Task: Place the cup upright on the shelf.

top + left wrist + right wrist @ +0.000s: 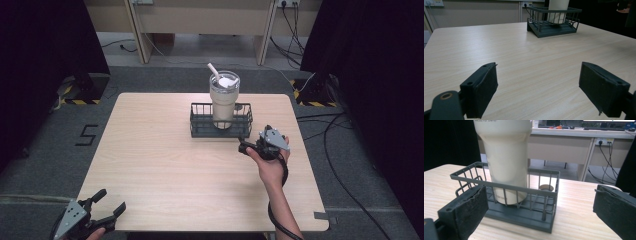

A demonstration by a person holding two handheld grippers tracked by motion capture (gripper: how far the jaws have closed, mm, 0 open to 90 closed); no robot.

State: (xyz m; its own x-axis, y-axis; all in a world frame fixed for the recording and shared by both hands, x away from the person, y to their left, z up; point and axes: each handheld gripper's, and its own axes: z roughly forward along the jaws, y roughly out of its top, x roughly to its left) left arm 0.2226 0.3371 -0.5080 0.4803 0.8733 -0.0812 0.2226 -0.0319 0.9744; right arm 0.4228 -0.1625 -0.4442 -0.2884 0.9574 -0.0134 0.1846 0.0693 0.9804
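A cream tumbler [223, 102] with a white straw stands upright in a dark wire basket [197, 121] at the table's far middle. My right gripper [254, 140], held in a hand, is open just to the right of the basket's front corner. In the right gripper view its jaws stand wide apart before the basket [506, 186] and the tumbler [506, 157]; a small tan ring [546, 187] lies inside the basket. My left gripper [112, 200] is open and empty at the table's near left corner, with the basket [554, 23] far ahead.
The light wooden table [165, 160] is bare apart from the basket. Black curtains [45, 55] stand to both sides. Desk legs [140, 35] and cables [345, 130] are on the floor beyond and to the right.
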